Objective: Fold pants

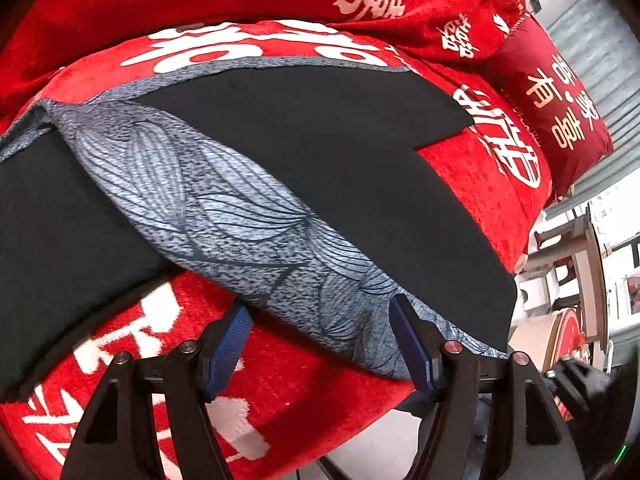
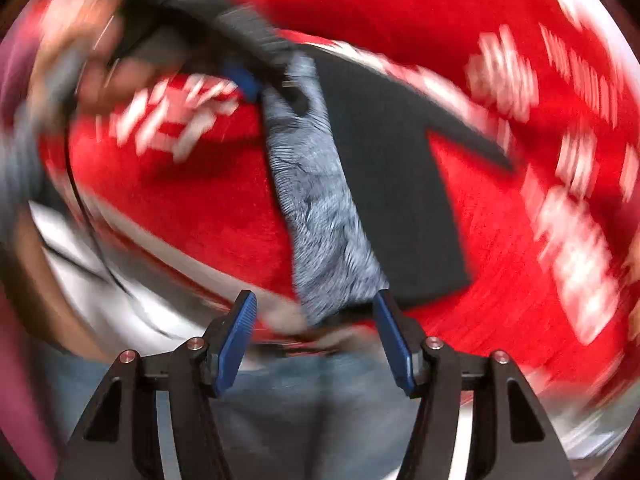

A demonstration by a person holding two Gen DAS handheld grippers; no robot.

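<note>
The pants (image 1: 304,168) are black with a grey leaf-patterned side panel and lie spread on a red bedspread (image 1: 472,168) with white characters. My left gripper (image 1: 320,312) is open, its blue pads either side of the grey panel's near edge, apart from the cloth. The right wrist view is motion-blurred: the pants (image 2: 384,184) run away from my open right gripper (image 2: 314,304), whose pads flank the grey panel's near end. The left gripper (image 2: 256,76) shows at the far end of the grey panel.
A dark red pillow (image 1: 552,108) with gold characters lies at the far right of the bed. The bed's edge and furniture (image 1: 576,264) show on the right. A person in jeans (image 2: 312,400) stands close behind the right gripper.
</note>
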